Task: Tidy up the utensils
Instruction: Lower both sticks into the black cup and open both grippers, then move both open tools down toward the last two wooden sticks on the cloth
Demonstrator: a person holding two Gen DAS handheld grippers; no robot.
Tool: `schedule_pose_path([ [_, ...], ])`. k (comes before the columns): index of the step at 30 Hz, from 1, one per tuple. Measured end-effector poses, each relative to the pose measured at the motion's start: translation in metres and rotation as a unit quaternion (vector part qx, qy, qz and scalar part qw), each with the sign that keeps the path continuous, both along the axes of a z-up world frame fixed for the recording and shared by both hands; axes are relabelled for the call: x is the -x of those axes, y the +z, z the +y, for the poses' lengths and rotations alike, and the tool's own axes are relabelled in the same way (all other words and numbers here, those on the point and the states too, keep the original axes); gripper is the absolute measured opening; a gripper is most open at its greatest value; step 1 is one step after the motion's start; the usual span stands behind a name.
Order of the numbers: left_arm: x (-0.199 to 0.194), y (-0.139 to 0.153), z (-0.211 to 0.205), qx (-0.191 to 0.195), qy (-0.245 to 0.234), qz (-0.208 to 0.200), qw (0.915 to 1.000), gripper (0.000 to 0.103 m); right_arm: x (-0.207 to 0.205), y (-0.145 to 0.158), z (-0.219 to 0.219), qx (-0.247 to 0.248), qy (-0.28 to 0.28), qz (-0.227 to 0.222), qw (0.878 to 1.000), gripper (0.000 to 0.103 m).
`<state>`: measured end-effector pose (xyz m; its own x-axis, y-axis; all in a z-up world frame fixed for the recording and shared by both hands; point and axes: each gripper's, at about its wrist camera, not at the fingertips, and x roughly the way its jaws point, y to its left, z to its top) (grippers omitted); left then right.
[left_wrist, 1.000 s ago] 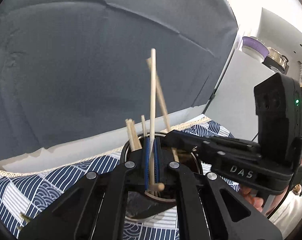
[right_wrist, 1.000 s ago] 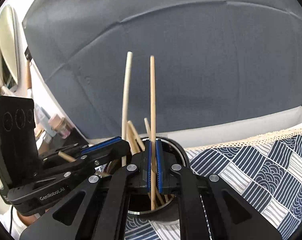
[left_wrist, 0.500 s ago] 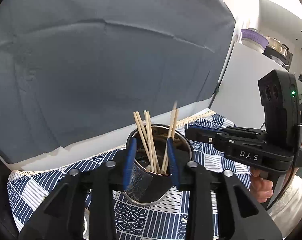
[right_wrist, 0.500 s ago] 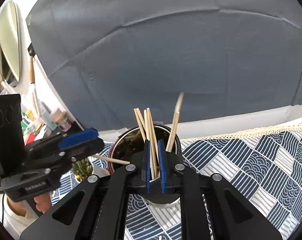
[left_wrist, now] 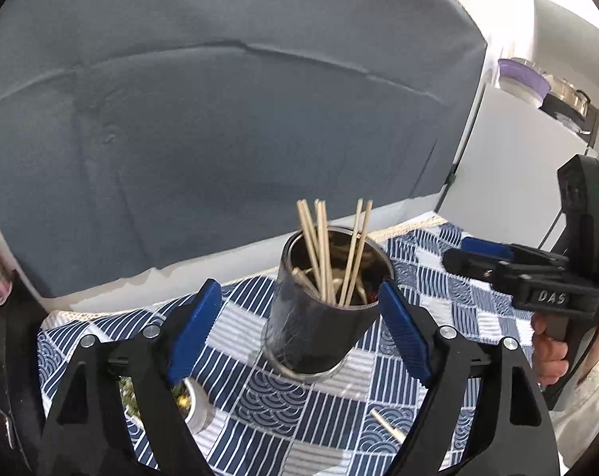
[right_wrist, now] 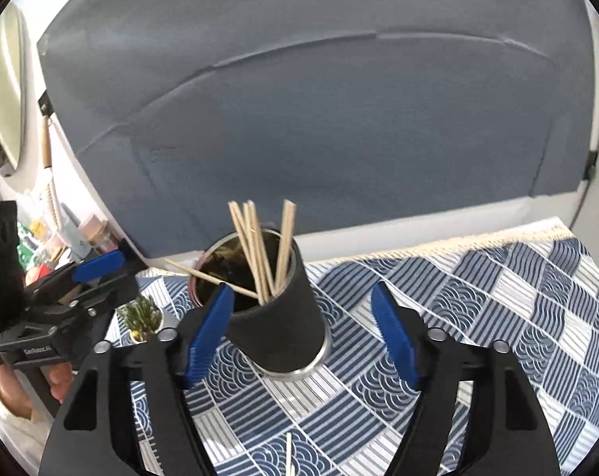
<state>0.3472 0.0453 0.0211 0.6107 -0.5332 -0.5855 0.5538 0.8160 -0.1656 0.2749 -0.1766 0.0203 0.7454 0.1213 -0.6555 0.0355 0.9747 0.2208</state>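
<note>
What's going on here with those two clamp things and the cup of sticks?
A person is tidying chopsticks into a dark metal cup on a blue patterned tablecloth. Each hand holds a hand-held gripper: the left hand-held gripper and the right hand-held gripper have just been opening, and both now stand open with nothing clamped. The chopsticks stand leaning in the cup. At least one more stick lies on the cloth nearer the camera, not yet picked up.
</note>
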Motion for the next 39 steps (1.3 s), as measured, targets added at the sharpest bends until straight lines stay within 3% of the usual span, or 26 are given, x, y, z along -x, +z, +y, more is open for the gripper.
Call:
schedule_pose_path([
  [2, 0.003, -0.004, 0.003, -0.005, 0.003, 0.004, 1.0, 0.089, 0.006, -0.005, -0.001, 0.005, -0.013, 0.008, 1.0, 0.086],
  [8, 0.008, -0.023, 0.007, -0.035, 0.005, 0.02, 0.9992, 0.094, 0.016, -0.035, 0.001, 0.027, -0.018, 0.057, 0.998, 0.087],
  [14, 0.013, -0.055, 0.015, -0.028, 0.007, 0.077, 0.9966, 0.096, 0.03, -0.071, 0.012, 0.04, 0.001, 0.11, 0.993, 0.087],
  [24, 0.04, -0.103, 0.01, -0.051, 0.011, 0.135, 0.9895, 0.097, 0.088, -0.143, 0.031, 0.072, 0.052, 0.202, 0.975, 0.087],
  [33, 0.068, -0.149, 0.001, -0.055, 0.001, 0.212, 0.9757, 0.097, 0.141, -0.172, 0.03, 0.068, 0.056, 0.242, 0.966, 0.087],
  [39, 0.088, -0.165, -0.016, -0.099, -0.02, 0.211, 0.9722, 0.097, 0.152, -0.174, 0.037, 0.079, 0.068, 0.239, 0.965, 0.087],
])
